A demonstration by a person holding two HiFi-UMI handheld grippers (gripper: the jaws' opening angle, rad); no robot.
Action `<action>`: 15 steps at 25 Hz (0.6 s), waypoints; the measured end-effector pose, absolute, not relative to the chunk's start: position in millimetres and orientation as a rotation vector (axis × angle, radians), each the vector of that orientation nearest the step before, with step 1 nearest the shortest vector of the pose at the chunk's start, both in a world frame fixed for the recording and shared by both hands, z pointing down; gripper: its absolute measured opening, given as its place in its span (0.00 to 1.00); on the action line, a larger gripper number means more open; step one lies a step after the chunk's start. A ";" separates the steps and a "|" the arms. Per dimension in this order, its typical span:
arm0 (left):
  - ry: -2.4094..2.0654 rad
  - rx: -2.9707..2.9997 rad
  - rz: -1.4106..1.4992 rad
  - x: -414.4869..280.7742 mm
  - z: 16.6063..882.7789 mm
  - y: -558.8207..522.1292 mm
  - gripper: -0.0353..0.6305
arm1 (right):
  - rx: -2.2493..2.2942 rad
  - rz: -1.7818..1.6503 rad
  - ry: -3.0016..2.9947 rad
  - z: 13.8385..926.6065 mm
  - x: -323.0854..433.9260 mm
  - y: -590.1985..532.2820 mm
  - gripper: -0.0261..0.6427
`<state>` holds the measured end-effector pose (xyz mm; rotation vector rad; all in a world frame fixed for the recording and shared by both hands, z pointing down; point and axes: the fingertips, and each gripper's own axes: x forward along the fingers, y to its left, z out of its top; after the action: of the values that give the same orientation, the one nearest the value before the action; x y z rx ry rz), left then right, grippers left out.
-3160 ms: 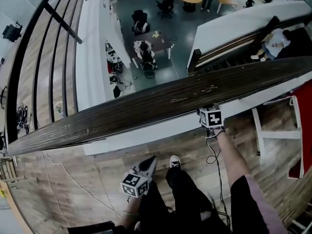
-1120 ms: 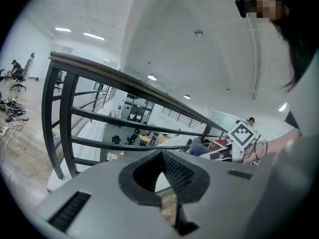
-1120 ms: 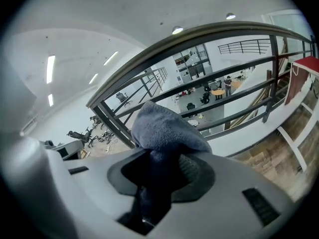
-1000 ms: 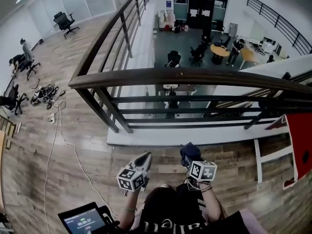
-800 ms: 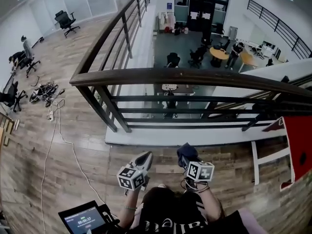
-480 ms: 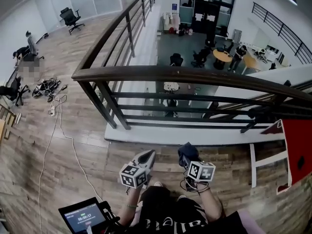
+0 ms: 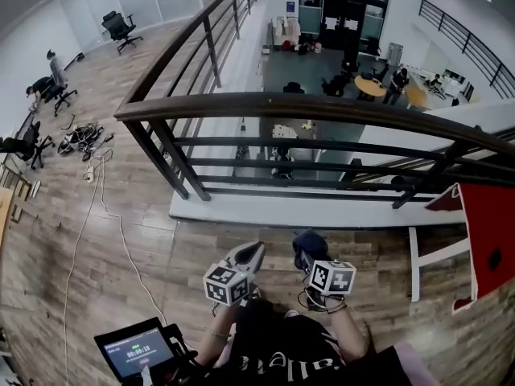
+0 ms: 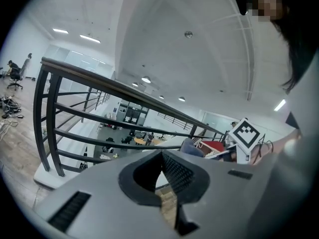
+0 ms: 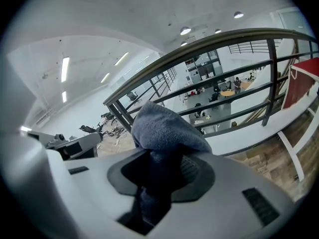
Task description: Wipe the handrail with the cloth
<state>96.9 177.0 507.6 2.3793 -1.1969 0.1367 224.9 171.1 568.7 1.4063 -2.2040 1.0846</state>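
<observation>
The dark wooden handrail (image 7: 306,108) curves across the head view on black posts and bars, well ahead of both grippers. It also crosses the left gripper view as the handrail (image 8: 114,88) and the right gripper view as the handrail (image 9: 209,46). My right gripper (image 7: 306,246) is held low near my body, shut on a blue-grey cloth (image 9: 162,131) that bunches out past the jaws. My left gripper (image 7: 251,256) is beside it, shut with nothing in it.
Beyond the railing the floor drops to a lower level with desks and chairs (image 7: 354,87). A red panel (image 7: 487,232) on a white frame stands at the right. Cables (image 7: 84,139) trail over the wooden floor at left. A tablet (image 7: 133,352) hangs at my lower left.
The view has pulled back from directly over the handrail to a stand a step away. Both grippers now sit low and close together, the right one away from the rail.
</observation>
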 end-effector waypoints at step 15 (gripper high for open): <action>-1.256 2.365 0.160 153.2 513.5 236.8 0.06 | 1.284 0.993 -2.268 569.7 266.9 223.0 0.19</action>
<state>153.2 236.8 513.5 2.3647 -1.2555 0.1601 266.9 223.0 569.7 1.2839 -2.2680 0.9926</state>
